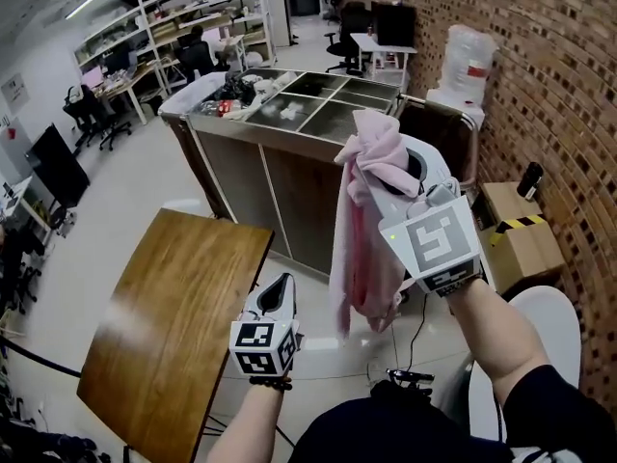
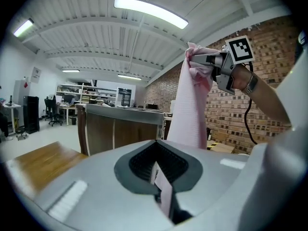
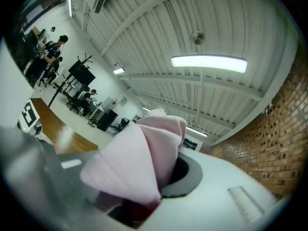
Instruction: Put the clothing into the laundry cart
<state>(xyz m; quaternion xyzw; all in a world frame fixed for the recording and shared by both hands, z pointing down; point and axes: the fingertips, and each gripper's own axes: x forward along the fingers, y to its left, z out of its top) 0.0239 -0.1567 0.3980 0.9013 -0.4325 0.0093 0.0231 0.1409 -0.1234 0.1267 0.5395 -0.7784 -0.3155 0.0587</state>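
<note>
The pink garment (image 1: 366, 230) hangs in the air from the right gripper (image 1: 390, 167), which is raised. Its jaws are clenched on the bunched top of the fabric, and the rest drapes straight down. The garment is on the near side of the laundry cart (image 1: 253, 126) and not in it. The cart has wood-panelled sides and open metal compartments on top. The left gripper (image 1: 278, 292) is held lower, its jaws pressed together and clear of the garment. It is beside the edge of a wooden table (image 1: 164, 336). A brick wall (image 1: 569, 85) runs along the right.
</note>
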